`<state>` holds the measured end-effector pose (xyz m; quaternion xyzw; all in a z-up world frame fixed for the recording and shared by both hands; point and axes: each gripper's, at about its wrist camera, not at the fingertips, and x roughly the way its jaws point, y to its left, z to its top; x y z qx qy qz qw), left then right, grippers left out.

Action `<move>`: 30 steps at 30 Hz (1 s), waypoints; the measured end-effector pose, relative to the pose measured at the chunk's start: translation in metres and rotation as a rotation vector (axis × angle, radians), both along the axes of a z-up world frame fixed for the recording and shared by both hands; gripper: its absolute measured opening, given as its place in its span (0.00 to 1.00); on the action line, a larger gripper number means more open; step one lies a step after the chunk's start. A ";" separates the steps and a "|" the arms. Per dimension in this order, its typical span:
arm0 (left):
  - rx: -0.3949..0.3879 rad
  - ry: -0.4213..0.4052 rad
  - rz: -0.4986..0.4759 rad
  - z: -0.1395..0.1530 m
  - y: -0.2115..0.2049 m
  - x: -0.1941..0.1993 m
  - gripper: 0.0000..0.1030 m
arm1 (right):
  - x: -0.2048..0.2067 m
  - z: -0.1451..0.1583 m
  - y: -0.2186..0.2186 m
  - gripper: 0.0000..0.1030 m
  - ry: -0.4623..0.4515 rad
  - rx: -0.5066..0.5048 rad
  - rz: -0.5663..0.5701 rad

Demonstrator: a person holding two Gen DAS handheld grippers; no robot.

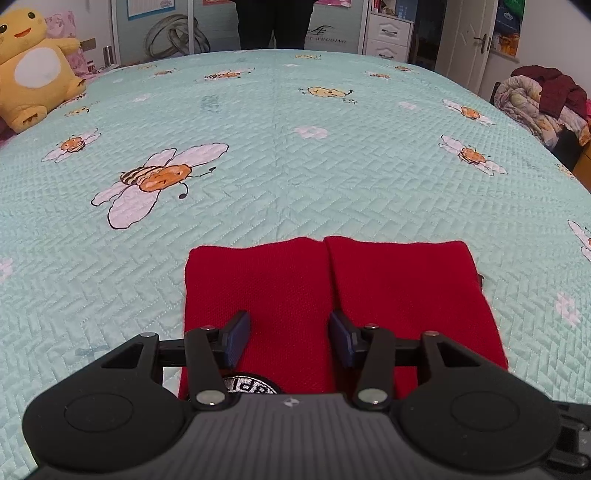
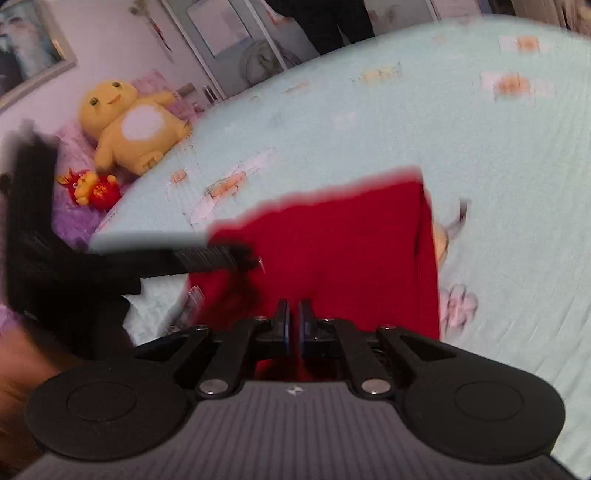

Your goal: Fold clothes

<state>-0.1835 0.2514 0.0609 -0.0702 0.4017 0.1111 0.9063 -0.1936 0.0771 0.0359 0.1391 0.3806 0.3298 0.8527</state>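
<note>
A red knit garment (image 1: 388, 288) lies folded flat on the mint bedspread (image 1: 295, 147), its two folded panels meeting in a middle seam. A round black-and-white patch (image 1: 251, 386) peeks out at its near edge. My left gripper (image 1: 290, 321) hovers open over the garment's near left part, with nothing between its fingers. In the blurred right wrist view the same red garment (image 2: 351, 240) fills the centre, and my right gripper (image 2: 293, 314) is shut at its near edge; no cloth shows between the pads. The left gripper (image 2: 221, 258) appears there as a dark blur at the garment's left edge.
A big yellow plush toy (image 1: 33, 70) sits at the bed's far left, with a small red toy (image 2: 92, 188) beside it. A pile of bedding (image 1: 539, 99) lies off the right side. A person's dark legs (image 1: 273, 22) stand beyond the far edge, near a white drawer unit (image 1: 388, 33).
</note>
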 end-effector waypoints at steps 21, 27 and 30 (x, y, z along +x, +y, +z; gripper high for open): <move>-0.046 -0.001 0.018 0.003 0.006 0.000 0.51 | 0.001 0.004 -0.006 0.01 0.066 0.047 0.029; -0.336 -0.200 0.065 0.017 0.041 -0.052 0.50 | -0.009 0.019 -0.050 0.06 0.076 0.178 -0.041; -0.384 -0.258 0.099 0.016 0.051 -0.088 0.51 | -0.018 0.021 -0.088 0.15 0.059 0.230 -0.086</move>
